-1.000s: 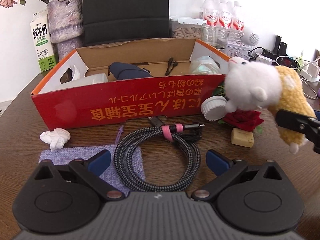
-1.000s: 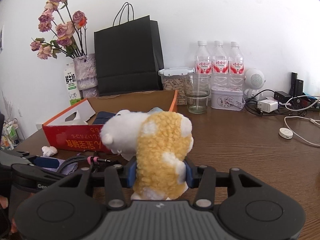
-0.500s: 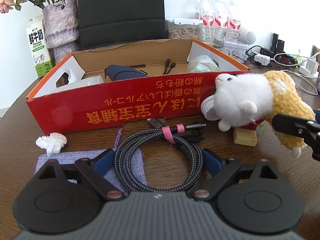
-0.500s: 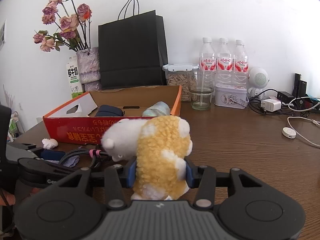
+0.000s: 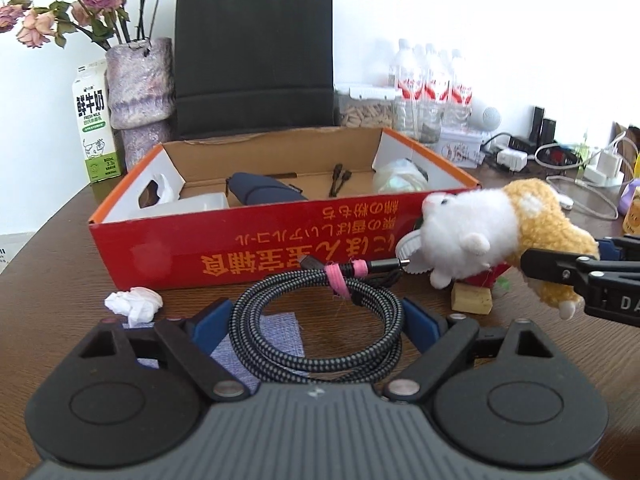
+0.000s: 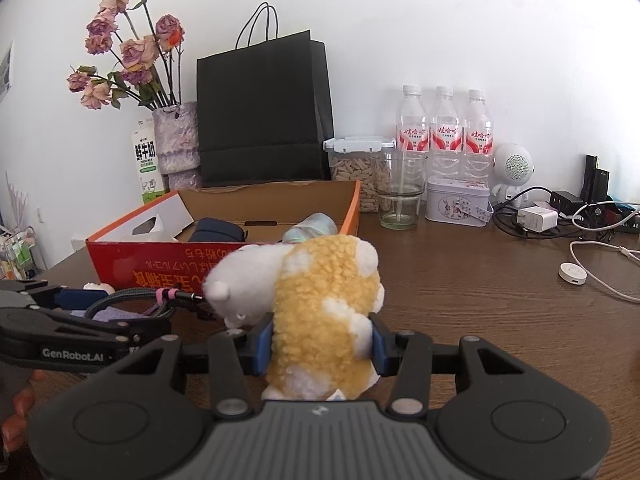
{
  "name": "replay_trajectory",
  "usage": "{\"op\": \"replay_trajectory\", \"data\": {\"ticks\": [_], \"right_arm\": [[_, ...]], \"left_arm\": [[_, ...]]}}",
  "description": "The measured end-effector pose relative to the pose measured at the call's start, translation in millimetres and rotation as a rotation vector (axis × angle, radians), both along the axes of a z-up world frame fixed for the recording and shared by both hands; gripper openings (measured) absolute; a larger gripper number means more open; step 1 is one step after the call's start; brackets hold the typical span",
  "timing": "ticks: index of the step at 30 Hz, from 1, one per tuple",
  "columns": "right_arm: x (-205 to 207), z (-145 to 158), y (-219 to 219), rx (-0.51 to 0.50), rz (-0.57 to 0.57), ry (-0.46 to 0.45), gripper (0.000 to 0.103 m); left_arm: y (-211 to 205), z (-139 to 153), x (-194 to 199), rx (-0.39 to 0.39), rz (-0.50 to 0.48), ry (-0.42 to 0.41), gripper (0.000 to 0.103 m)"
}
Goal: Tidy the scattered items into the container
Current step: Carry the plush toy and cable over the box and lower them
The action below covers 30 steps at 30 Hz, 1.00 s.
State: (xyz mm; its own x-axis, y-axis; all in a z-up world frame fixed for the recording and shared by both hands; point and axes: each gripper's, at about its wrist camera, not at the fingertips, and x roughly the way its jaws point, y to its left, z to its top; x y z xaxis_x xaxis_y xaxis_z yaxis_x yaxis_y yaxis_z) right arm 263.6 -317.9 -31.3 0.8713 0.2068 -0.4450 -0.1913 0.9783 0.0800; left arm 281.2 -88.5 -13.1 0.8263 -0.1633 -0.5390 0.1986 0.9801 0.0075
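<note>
A coiled black braided cable [image 5: 280, 284] with a pink tie sits between the blue pads of my left gripper [image 5: 316, 318], which is shut on the coil's sides and holds it just above the table. My right gripper [image 6: 320, 344] is shut on a white and yellow plush hamster [image 6: 320, 300], held above the table right of the cable; the plush [image 5: 500, 232] also shows in the left wrist view. Behind both stands the red cardboard box [image 5: 240, 248], holding a dark blue case, a small cable and a wrapped bundle.
On the table lie a crumpled tissue [image 5: 134, 304], a purple cloth pouch [image 5: 276, 336], a white lid [image 5: 406, 246] and a tan block [image 5: 472, 300]. Behind the box stand a vase [image 6: 176, 140], milk carton, black bag [image 6: 264, 108], bottles and a glass [image 6: 400, 192]. Chargers and cords lie right.
My left gripper's jaws closed in onto the cable coil and lifted it slightly, and the left view tilted up. The right gripper and the plush stayed put.
</note>
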Motion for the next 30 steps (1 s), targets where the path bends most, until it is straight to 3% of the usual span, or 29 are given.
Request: {"op": "replay_trajectory", "data": {"ticks": [7, 16, 22, 30], "right_arm": [[-12, 18, 8, 0.017, 0.017, -0.088, 0.045], [-5, 71, 39, 0.018, 0.066, -0.244, 0.041], [28, 94, 58, 0.026, 0.07, -0.288, 0.038], [116, 99, 89, 0.037, 0.06, -0.276, 0.038]], "left_arm": [[14, 34, -23, -0.068, -0.012, -0.104, 0.09], [34, 95, -14, -0.119, -0.01, -0.257, 0.09], [51, 107, 8, -0.167, 0.024, -0.281, 0.09], [73, 96, 66, -0.196, 0.095, -0.239, 0.09]]}}
